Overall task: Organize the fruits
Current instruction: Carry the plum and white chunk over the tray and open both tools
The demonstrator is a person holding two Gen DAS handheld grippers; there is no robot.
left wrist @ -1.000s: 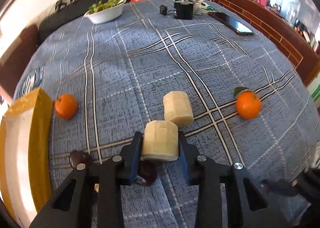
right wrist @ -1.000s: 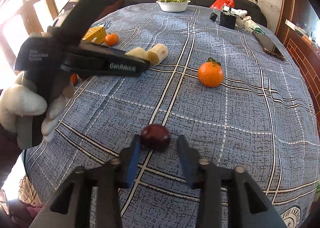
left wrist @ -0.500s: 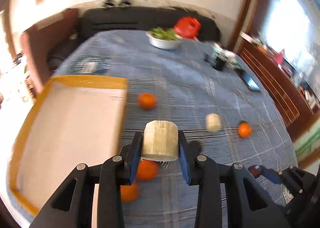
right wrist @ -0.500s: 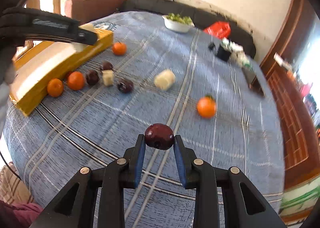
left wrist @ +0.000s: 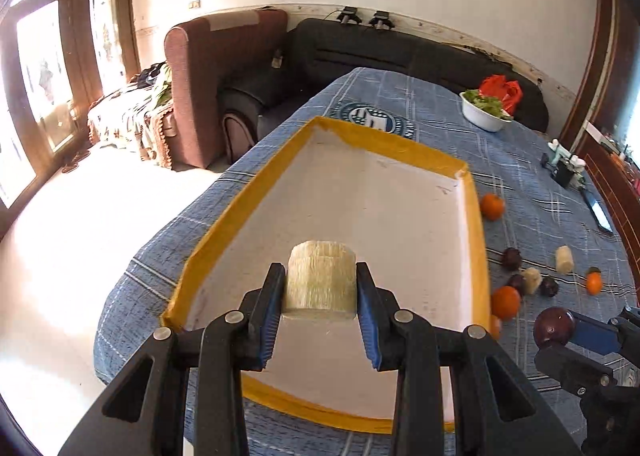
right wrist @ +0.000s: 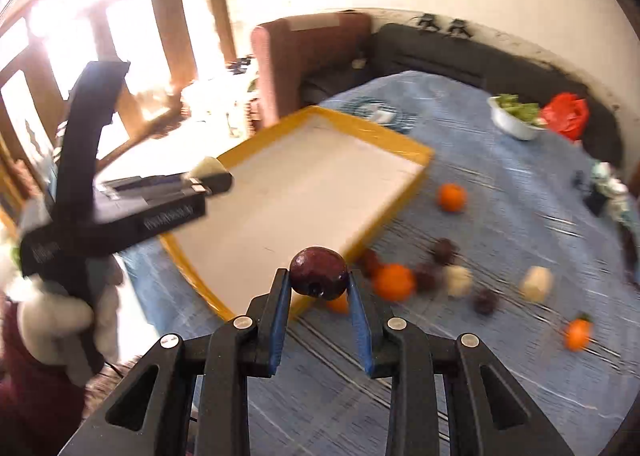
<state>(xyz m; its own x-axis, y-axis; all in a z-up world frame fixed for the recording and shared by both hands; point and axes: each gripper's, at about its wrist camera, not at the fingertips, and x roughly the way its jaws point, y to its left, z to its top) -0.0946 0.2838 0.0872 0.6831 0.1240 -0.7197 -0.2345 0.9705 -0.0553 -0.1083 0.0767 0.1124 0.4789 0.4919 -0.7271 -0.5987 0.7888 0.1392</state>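
Observation:
My left gripper (left wrist: 320, 288) is shut on a pale peeled banana chunk (left wrist: 320, 280) and holds it above the near part of the yellow-rimmed white tray (left wrist: 384, 144). My right gripper (right wrist: 318, 288) is shut on a dark red plum (right wrist: 319, 272), held in the air just off the tray's (right wrist: 404, 140) near right corner. The plum also shows at the right of the left wrist view (left wrist: 554, 326). Several oranges (right wrist: 394, 282), plums (right wrist: 445, 250) and banana chunks (right wrist: 537, 283) lie on the blue checked cloth right of the tray.
A white bowl of greens (left wrist: 484, 112) and a red bag (left wrist: 502, 90) sit at the far end of the table. A phone (left wrist: 598, 210) and small items (left wrist: 564, 168) lie at the far right. A brown armchair (left wrist: 216, 68) and dark sofa (left wrist: 400, 52) stand beyond the table.
Both grippers have lifted and swung left toward the tray. The left one now holds the banana chunk over the tray; the right one carries the plum up off the cloth.

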